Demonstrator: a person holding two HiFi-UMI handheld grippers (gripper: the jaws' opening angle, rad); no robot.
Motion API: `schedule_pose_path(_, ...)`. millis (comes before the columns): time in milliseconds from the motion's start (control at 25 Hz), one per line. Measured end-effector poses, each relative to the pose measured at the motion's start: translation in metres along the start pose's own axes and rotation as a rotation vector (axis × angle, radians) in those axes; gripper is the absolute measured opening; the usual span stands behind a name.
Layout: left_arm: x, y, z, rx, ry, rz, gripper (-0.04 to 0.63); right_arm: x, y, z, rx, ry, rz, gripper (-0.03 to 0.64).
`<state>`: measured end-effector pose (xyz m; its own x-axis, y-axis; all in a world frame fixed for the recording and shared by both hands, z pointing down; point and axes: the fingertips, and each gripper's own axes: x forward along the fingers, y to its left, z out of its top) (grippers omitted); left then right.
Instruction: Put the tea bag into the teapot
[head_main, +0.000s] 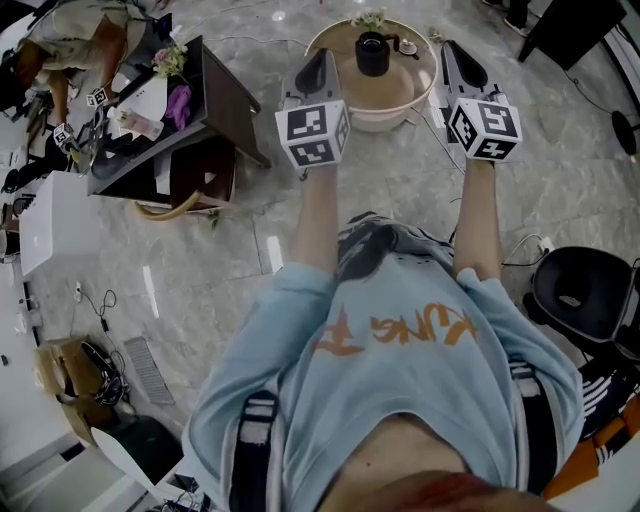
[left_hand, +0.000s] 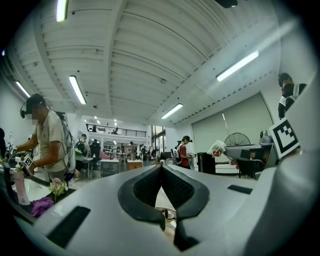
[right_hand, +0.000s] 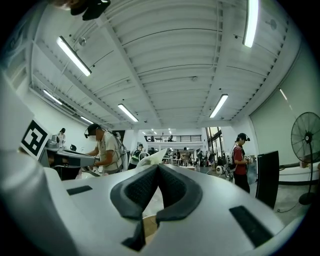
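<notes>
A black teapot (head_main: 372, 52) stands on a round pale table (head_main: 400, 100) ahead of me, with a small cup (head_main: 407, 46) beside it. My left gripper (head_main: 322, 52) reaches to the table's left rim, left of the teapot; its jaws are shut with nothing between them (left_hand: 161, 163). At the table's right rim my right gripper (head_main: 447, 47) has its jaws closed (right_hand: 158, 165). A white paper tea bag (right_hand: 151, 157) sticks out from their tips. Both gripper views look out level over the room, with the teapot hidden behind the jaws.
A dark side table (head_main: 215, 90) with flowers and a purple cloth stands to the left, a person (head_main: 70, 40) beyond it. A black chair (head_main: 585, 290) is at my right. Cables (head_main: 100, 300) and bags lie on the marble floor.
</notes>
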<state>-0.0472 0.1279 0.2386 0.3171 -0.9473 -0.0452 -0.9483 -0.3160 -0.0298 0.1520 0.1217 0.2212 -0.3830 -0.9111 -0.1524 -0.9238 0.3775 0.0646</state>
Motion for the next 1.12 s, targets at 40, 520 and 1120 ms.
schedule_pose_path(40, 0.001, 0.001, 0.001, 0.005, 0.0, 0.002, 0.026, 0.003, 0.001, 0.001, 0.004, -0.004, 0.005, 0.011)
schedule_pose_path(520, 0.043, 0.024, -0.012, -0.016, 0.018, 0.009, 0.026, 0.034, -0.029, -0.005, 0.044, -0.024, -0.019, 0.011)
schedule_pose_path(1120, 0.234, 0.064, -0.058, -0.107, 0.048, -0.041, 0.026, 0.171, -0.115, -0.072, 0.089, 0.05, -0.075, 0.012)
